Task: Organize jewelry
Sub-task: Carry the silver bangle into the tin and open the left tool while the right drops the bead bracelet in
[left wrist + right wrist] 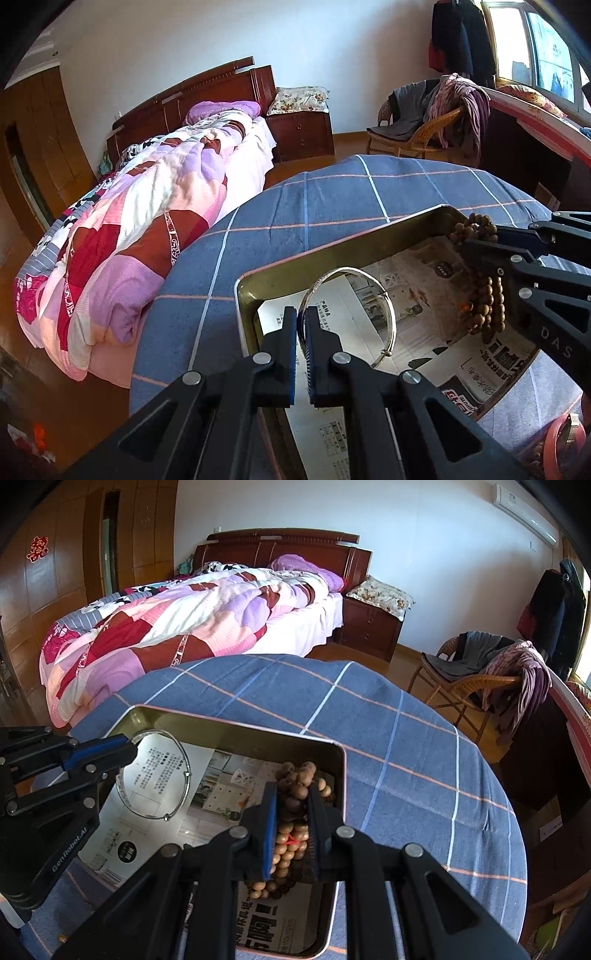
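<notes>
Over the newspaper-lined rectangular gold metal tin (255, 280), the left gripper (301, 317) pinches the thin, stiff, slippery silver bangle (384, 295) at its 7 o'clock rim, while the right gripper (291, 805) clamps the limp, bunched brown wooden bead strand (295, 779) mid-bundle.

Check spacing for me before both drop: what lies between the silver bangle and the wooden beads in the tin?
Only bare newspaper lining separates silver bangle from wooden beads, clearest in the right wrist view.
</notes>
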The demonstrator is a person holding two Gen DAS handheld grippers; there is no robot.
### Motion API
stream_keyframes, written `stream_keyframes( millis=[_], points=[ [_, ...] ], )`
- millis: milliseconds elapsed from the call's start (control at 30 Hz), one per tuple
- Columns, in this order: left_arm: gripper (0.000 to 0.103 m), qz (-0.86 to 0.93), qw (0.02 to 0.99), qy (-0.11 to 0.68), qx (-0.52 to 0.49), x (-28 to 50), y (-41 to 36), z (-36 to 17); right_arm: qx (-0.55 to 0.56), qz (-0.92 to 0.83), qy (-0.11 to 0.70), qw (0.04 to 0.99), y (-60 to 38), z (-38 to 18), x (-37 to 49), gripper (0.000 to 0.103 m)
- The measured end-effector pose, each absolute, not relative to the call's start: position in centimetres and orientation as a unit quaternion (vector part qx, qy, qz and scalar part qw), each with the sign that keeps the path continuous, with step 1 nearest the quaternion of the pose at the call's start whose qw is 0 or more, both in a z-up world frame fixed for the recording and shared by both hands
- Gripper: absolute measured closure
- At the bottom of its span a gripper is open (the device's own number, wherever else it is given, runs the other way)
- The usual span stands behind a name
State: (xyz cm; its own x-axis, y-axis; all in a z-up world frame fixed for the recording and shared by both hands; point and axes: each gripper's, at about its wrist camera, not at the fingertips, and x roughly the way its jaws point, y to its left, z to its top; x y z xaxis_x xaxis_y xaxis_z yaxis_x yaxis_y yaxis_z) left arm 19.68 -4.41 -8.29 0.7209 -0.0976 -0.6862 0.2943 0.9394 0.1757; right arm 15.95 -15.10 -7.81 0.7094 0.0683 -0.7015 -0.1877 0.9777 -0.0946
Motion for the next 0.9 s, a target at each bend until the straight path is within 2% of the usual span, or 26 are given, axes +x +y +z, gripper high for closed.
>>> stream_keyframes(
  millis=[233,333,367,400,433,467,500,767,900],
  points=[
    [0.096,-0.091,0.919,0.354,0.148,19.6,-4.3,-8.3,-0.083,0.062,0.366,0.925,-15.3,-7.8,15.8,0.084],
    [0.095,-0.091,0.921,0.349,0.148,19.4,-4.3,-8.0,-0.081,0.064,0.368,0.924,-15.3,-7.9,15.7,0.073],
    [0.089,-0.087,0.921,0.347,0.151,19.3,-4.4,-7.9,-0.081,0.063,0.366,0.925,-15.3,-8.0,15.6,0.064],
    [0.076,-0.083,0.922,0.346,0.155,19.2,-4.4,-7.9,-0.079,0.063,0.365,0.925,-15.3,-8.0,15.5,0.057],
    [0.067,-0.081,0.923,0.342,0.156,19.1,-4.4,-7.8,-0.077,0.064,0.364,0.926,-15.3,-7.9,15.4,0.056],
    [0.047,-0.076,0.926,0.334,0.157,18.9,-4.3,-7.6,-0.076,0.064,0.365,0.926,-15.3,-8.0,15.4,0.056],
    [0.036,-0.071,0.929,0.326,0.158,18.6,-4.2,-7.5,-0.077,0.064,0.365,0.925,-15.2,-8.0,15.3,0.056],
    [0.035,-0.067,0.932,0.318,0.163,18.0,-3.9,-7.4,-0.083,0.059,0.363,0.926,-15.3,-7.9,14.5,0.052],
    [0.035,-0.066,0.932,0.318,0.159,17.3,-3.8,-7.4,-0.084,0.057,0.36,0.927,-15.5,-7.8,13.8,0.046]
  ],
)
